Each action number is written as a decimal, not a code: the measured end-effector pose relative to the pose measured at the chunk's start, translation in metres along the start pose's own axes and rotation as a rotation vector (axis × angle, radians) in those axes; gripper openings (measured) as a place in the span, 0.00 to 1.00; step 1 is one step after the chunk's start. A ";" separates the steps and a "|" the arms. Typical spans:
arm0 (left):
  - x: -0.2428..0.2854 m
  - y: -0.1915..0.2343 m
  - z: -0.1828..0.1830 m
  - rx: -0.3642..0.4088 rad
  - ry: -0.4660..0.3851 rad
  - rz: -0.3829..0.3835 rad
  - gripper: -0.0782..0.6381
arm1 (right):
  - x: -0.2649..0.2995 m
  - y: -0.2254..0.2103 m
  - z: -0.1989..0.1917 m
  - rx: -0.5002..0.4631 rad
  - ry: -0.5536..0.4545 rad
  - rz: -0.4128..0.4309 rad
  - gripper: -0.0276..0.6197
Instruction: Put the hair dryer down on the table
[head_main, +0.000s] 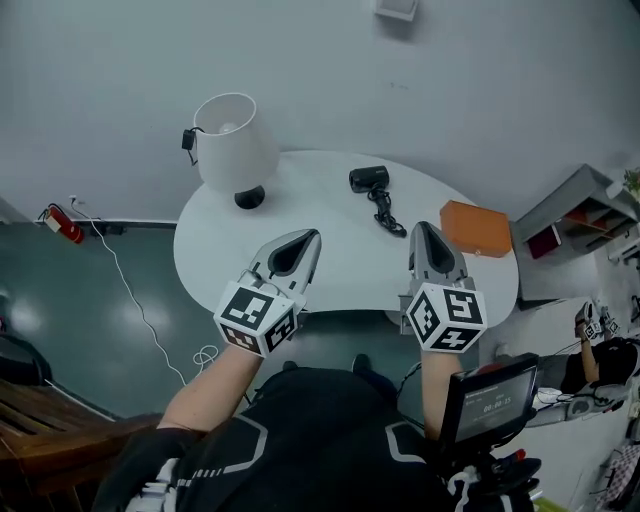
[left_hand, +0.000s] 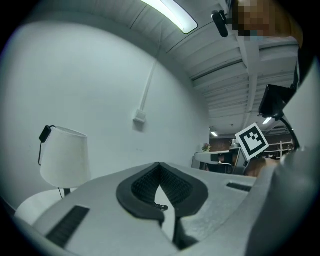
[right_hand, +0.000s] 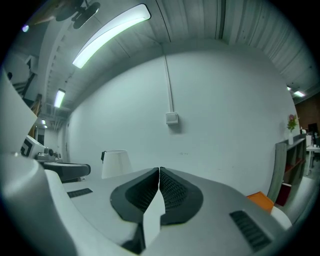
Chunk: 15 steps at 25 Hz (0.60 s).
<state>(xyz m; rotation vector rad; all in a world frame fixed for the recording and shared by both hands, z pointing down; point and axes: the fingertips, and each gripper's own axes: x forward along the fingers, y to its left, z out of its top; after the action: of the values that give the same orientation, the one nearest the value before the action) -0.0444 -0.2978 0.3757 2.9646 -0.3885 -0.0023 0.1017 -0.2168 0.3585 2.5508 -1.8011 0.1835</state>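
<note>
Reading both sets of jaws as closed and empty. Left gripper (left_hand: 160, 166): jaws meet at the tip, and only a sliver of white tabletop (head_main: 340, 270) shows through the gap behind the tip. Right gripper (right_hand: 159, 171): same, jaws together, nothing held.

Both are held above the near edge of the round tabletop, pointing away from the person. The left one is angled slightly to the right.

Hair dryer (head_main: 369, 179) lies on the far side of the tabletop, well apart from both grippers and somewhat nearer the right one. Its black cord (head_main: 386, 216) lies bunched on the near side of it.

Lamp (head_main: 233, 140) with a white shade stands at the far left of the tabletop. Orange box (head_main: 476, 229) sits at the tabletop's right edge, just beyond the right gripper.
</note>
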 end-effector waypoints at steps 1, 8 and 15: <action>0.002 -0.001 0.004 0.012 -0.003 0.013 0.12 | 0.000 -0.003 0.001 0.001 0.001 0.006 0.08; 0.021 -0.014 0.018 0.068 -0.024 0.073 0.12 | 0.001 -0.024 0.008 0.000 0.004 0.049 0.08; 0.031 -0.021 0.015 0.077 -0.009 0.116 0.12 | 0.002 -0.041 0.010 -0.014 0.003 0.077 0.08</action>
<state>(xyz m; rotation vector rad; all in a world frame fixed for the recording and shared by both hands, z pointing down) -0.0094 -0.2876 0.3585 3.0132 -0.5742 0.0135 0.1414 -0.2057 0.3513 2.4724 -1.8936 0.1742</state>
